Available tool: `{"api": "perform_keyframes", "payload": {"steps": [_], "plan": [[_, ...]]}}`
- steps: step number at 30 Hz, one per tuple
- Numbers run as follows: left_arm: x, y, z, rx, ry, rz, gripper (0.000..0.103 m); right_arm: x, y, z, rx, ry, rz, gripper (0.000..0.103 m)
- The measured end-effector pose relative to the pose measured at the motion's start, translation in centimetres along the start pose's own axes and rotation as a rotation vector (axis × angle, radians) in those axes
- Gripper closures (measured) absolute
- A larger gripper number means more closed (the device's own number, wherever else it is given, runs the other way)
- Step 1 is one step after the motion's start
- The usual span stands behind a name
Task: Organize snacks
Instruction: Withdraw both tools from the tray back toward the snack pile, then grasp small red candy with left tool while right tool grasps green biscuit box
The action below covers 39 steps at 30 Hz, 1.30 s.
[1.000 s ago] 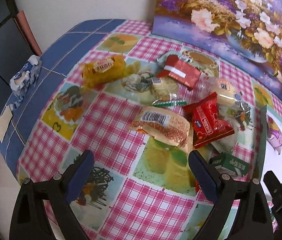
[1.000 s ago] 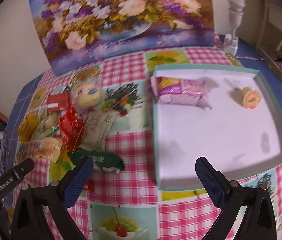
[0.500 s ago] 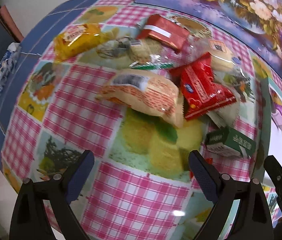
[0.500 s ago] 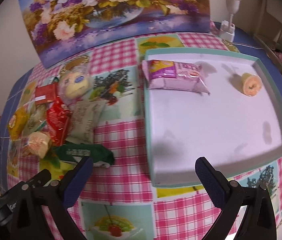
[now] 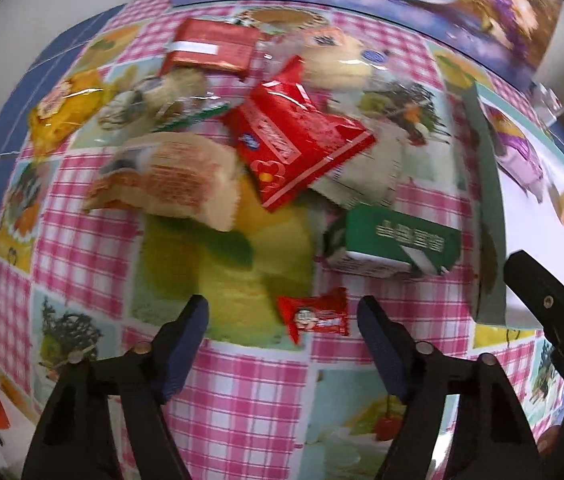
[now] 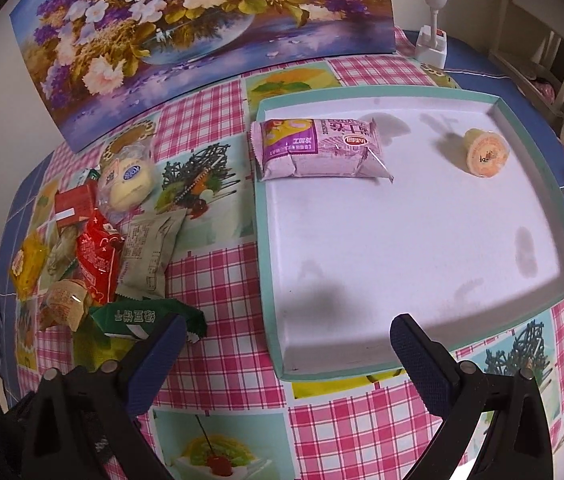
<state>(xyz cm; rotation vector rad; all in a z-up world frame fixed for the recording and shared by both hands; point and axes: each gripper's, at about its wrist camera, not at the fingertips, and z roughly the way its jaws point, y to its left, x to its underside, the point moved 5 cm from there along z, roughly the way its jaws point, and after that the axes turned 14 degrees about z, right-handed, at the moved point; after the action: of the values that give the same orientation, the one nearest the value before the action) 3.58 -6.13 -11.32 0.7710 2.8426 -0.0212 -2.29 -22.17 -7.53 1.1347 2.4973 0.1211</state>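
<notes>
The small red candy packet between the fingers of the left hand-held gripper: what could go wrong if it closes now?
1. The small red candy packet lies flat on the checked tablecloth, so the open left hand-held gripper may pinch cloth or slide over it.
2. The green foil snack packet lies just beyond it; pushing forward could nudge that packet against the wall of the teal-rimmed white tray.

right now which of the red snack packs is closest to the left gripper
The small red candy pack, lying alone on the tablecloth right between the open fingers of the left gripper. The big red bag and the red-brown bar sit farther back.
</notes>
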Motion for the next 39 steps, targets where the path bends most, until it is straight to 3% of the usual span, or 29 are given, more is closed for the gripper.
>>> {"api": "perform_keyframes", "payload": {"steps": [6, 8, 15, 20, 31, 39], "plan": [[0.2, -1.8, 0.9, 0.042, 0.017, 0.02, 0.073, 0.0, 0.1, 0.0, 0.004, -0.002, -0.003, 0.0], [0.1, -2.0, 0.8, 0.045, 0.011, 0.02, 0.077, -0.1, 0.2, 0.1, 0.004, -0.003, -0.005, 0.0], [-0.3, 0.2, -0.4, 0.054, -0.022, -0.048, 0.078, -0.1, 1.0, 0.2, -0.006, -0.004, -0.029, 0.0], [-0.3, 3.6, -1.7, 0.001, -0.061, -0.163, 0.078, 0.3, 2.4, 0.2, -0.025, -0.009, -0.065, 0.0], [0.3, 10.8, -4.2, -0.04, -0.146, -0.356, 0.078, 2.3, 7.2, 0.4, -0.084, -0.009, -0.177, 0.002], [1.0, 12.0, -4.3, -0.038, -0.144, -0.393, 0.078, 4.3, 9.4, 2.7, -0.06, 0.03, -0.253, 0.002]]}}
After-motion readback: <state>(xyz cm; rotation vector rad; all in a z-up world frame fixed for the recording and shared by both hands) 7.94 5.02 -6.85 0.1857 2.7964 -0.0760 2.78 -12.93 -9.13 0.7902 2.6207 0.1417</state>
